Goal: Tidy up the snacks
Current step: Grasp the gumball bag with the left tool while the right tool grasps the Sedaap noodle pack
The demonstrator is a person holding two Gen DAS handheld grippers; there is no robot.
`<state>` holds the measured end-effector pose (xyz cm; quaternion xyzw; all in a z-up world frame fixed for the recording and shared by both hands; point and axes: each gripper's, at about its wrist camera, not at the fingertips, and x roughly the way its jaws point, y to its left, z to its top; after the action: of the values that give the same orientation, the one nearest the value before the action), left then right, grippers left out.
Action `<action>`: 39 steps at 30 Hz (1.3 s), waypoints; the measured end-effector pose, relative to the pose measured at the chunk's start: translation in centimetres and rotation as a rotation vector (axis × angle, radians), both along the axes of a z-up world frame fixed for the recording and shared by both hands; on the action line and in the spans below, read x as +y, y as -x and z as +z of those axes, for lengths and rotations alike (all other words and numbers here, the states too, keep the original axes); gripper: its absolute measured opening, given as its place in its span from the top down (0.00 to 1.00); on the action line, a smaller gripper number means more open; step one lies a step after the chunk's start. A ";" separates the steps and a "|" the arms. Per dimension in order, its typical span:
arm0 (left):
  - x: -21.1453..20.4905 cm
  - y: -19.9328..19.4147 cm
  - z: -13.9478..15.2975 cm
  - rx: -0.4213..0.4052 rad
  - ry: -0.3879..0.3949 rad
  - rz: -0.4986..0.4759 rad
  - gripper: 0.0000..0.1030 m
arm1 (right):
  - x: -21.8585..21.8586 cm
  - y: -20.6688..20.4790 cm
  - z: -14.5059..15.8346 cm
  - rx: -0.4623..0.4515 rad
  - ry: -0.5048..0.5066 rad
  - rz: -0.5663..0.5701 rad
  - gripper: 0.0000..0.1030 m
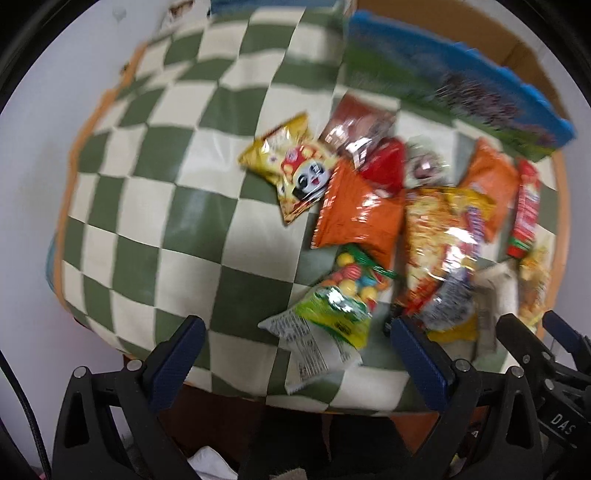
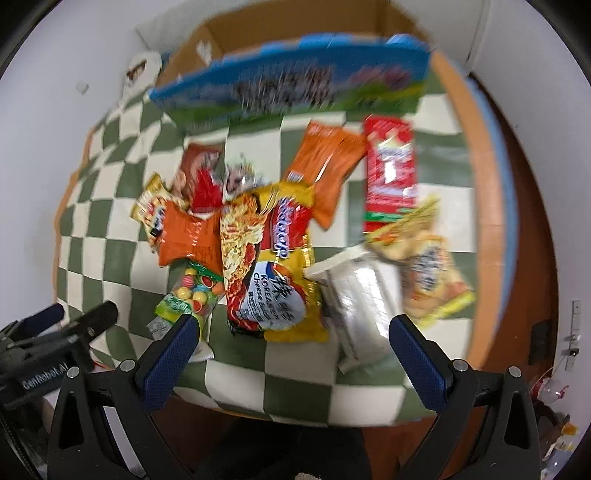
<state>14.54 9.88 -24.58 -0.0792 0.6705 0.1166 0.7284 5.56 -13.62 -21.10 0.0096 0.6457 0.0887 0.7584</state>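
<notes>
Several snack packets lie in a pile on a green-and-white checked cloth. Among them are a candy-ball bag, a yellow noodle pack, orange packets, a yellow panda packet, a red pack, a silver-white pack and a yellow cracker bag. My left gripper is open and empty, above the table's near edge by the candy bag. My right gripper is open and empty, before the noodle pack.
A cardboard box with a blue-and-green printed front stands at the back of the table. The table's orange rim curves on the right. The cloth's left half bears no packets. A white wall is on the left.
</notes>
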 end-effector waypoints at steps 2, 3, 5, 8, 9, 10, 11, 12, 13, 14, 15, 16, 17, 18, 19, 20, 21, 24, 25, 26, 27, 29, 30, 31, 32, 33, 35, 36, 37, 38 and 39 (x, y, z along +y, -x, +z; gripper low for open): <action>0.7 -0.9 -1.3 0.007 0.016 0.014 0.02 | 1.0 -1.4 -2.5 0.032 0.006 0.002 0.00; 1.0 -1.3 -1.8 0.007 0.020 0.024 0.02 | 1.3 -2.0 -3.5 0.045 0.009 -0.003 0.00; 1.7 -1.9 -2.5 0.010 0.030 0.034 0.02 | 1.9 -3.1 -5.4 0.072 0.008 -0.014 0.00; 2.0 -2.0 -3.6 0.026 0.057 0.026 0.02 | 3.0 -4.3 -7.7 0.110 0.014 -0.029 0.00; 2.0 -2.0 -4.0 0.036 0.073 0.020 0.02 | 3.4 -4.5 -8.3 0.118 0.016 -0.030 0.00; 2.0 -1.8 -4.5 0.048 0.080 0.015 0.02 | 3.7 -4.8 -8.9 0.125 0.018 -0.030 0.00; 2.0 -1.7 -5.0 0.057 0.087 0.008 0.02 | 3.9 -5.0 -9.5 0.138 0.025 -0.030 0.01; 1.9 -1.6 -5.4 0.066 0.094 0.000 0.02 | 4.2 -5.1 -10.1 0.153 0.028 -0.029 0.03; 1.9 -1.4 -5.7 0.070 0.098 -0.007 0.04 | 4.5 -5.1 -10.6 0.167 0.027 -0.023 0.08; 2.0 -1.2 -6.1 0.069 0.098 -0.017 0.04 | 4.9 -5.1 -11.2 0.181 0.021 -0.010 0.11; 2.1 -1.0 -6.5 0.068 0.098 -0.028 0.04 | 5.2 -5.0 -11.6 0.188 0.020 -0.001 0.17; 2.0 -0.8 -6.7 0.067 0.099 -0.048 0.04 | 5.4 -4.9 -11.7 0.180 0.028 0.006 0.19; 1.9 -0.6 -6.7 0.062 0.099 -0.066 0.04 | 5.5 -4.8 -11.8 0.174 0.030 0.011 0.20; 1.7 -0.5 -6.8 0.059 0.097 -0.086 0.04 | 5.4 -4.7 -11.8 0.173 0.024 0.008 0.22; 1.4 -0.3 -6.8 0.055 0.094 -0.115 0.04 | 5.1 -4.6 -11.6 0.176 0.012 0.000 0.25; 1.0 -0.2 -6.7 0.055 0.094 -0.141 0.04 | 4.9 -4.5 -11.4 0.181 -0.003 -0.006 0.26; 0.6 0.1 -6.8 0.052 0.095 -0.177 0.04 | 4.8 -4.4 -11.3 0.184 -0.008 -0.012 0.27; -0.6 0.5 -7.2 0.059 0.086 -0.263 0.04 | 4.5 -4.0 -10.7 0.170 0.003 -0.019 0.28; -1.3 0.6 -7.6 0.068 0.079 -0.297 0.04 | 4.3 -4.0 -10.6 0.170 0.002 -0.022 0.28; -1.8 0.7 -8.2 0.077 0.071 -0.331 0.04 | 4.1 -3.8 -10.5 0.176 0.001 -0.027 0.28; -2.5 0.9 -8.9 0.095 0.064 -0.367 0.04 | 4.0 -3.6 -10.4 0.182 0.001 -0.032 0.28; -3.5 1.1 -10.4 0.126 0.058 -0.418 0.05 | 3.8 -3.2 -10.1 0.189 0.012 -0.037 0.28; -4.1 1.3 -11.4 0.140 0.062 -0.440 0.11 | 3.8 -3.2 -10.2 0.192 0.017 -0.040 0.28; -4.3 1.4 -12.4 0.151 0.071 -0.453 0.29 | 3.9 -3.4 -10.4 0.196 0.023 -0.044 0.28; -4.4 1.6 -13.4 0.170 0.094 -0.451 0.41 | 4.0 -3.5 -10.5 0.201 0.025 -0.047 0.28; -4.2 1.8 -13.9 0.178 0.116 -0.433 0.45 | 4.3 -3.4 -10.7 0.204 0.025 -0.049 0.28; -3.4 2.3 -14.4 0.155 0.144 -0.385 0.49 | 4.6 -3.2 -10.9 0.214 0.033 -0.046 0.28; -2.8 2.9 -14.3 0.135 0.152 -0.355 0.50 | 4.8 -3.1 -11.0 0.217 0.035 -0.047 0.28; -2.2 2.8 -14.6 0.121 0.146 -0.334 0.50 | 4.7 -3.4 -11.0 0.222 0.035 -0.048 0.28; -1.5 3.4 -14.5 0.106 0.137 -0.306 0.50 | 4.8 -3.5 -11.2 0.232 0.034 -0.051 0.27; -0.8 3.8 -14.4 0.095 0.135 -0.280 0.50 | 4.9 -4.1 -11.7 0.239 0.031 -0.057 0.26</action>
<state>10.71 9.05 -39.02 -0.0282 0.7149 -0.0276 0.6981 9.70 -8.72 -32.80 0.0268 0.7321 0.0552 0.6784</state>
